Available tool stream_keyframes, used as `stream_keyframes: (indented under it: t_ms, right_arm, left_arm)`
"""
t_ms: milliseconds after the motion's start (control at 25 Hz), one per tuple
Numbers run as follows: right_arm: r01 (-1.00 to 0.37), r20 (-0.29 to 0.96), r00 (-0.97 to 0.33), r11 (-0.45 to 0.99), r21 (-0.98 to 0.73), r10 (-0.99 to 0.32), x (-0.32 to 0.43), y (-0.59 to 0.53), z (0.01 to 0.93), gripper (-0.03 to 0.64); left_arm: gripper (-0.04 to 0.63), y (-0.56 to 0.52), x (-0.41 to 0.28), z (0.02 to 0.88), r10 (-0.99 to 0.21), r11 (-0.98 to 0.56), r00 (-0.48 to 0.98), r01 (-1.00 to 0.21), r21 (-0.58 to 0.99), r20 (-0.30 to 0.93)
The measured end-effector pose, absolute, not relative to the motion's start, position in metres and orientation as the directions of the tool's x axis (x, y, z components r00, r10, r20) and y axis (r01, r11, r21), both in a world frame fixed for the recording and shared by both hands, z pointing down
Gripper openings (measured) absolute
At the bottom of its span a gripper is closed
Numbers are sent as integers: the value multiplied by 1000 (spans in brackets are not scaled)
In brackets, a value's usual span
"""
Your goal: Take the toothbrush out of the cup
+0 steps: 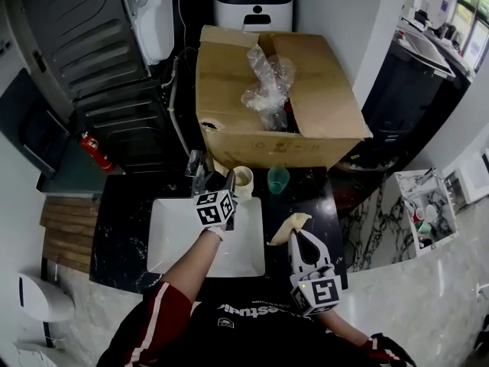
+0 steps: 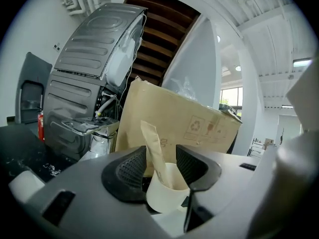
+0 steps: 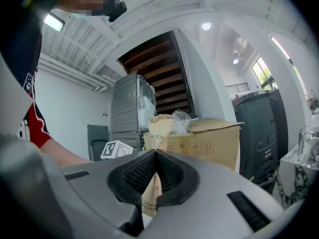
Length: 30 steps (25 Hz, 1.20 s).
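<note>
Where right tool (image 3: pixel 155 154) pinches, toothbrush (image 3: pixel 160 127) disappears.

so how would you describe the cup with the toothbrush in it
Find the cardboard box behind the black counter; two cups stand just in front of it. You want the cream cup on the left, between the open jaws of the left gripper, with a paper-wrapped toothbrush standing in it; its neighbour is a green cup.

Dark marble counter (image 1: pixel 122 228) (white walls (image 2: pixel 30 44))
</note>
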State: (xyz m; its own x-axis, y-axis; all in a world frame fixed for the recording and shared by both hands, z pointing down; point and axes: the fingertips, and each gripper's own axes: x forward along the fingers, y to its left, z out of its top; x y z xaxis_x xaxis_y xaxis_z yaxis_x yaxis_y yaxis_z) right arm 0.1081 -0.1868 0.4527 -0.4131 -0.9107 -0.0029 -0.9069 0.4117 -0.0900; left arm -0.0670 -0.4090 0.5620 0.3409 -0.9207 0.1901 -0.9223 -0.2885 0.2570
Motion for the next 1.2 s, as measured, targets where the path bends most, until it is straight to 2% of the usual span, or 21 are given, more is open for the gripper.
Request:
stream_keyframes:
  t_ms: [160,240,320,680,960,1200]
  right_arm:
    - [-911,2,-403,401,-97,-915,113,-187,455,37]
    - [-911,1,-402,400,-105,-916,113,-187,454,37]
    - [-910,0,-403,400,-106,-915,113,-187,454,37]
    - [-902,-4,-419,416,-113,-908,108,-187,457,37]
    - [-903,9,-417,412,-123,-909,106,-188,461,37]
    - [-906,16,-411,406,-119,-912,106,-189,462,37]
  left_arm:
    - [167,-417,-68,564,-925,-265,320,-930,256,203]
    - [77,-416,-70,562,-929,-259,311,-933,248,202]
    - [44,-415,-67,559,-928,-268,317,-933,239,194]
    - [35,-412,-61,544,-927,-305,340,-929,210,158]
    - [35,-406,-58,485,-909,-402,411,-908,120,71]
    - [34,-397,-64,453,-902,-426,432,-896,127,25]
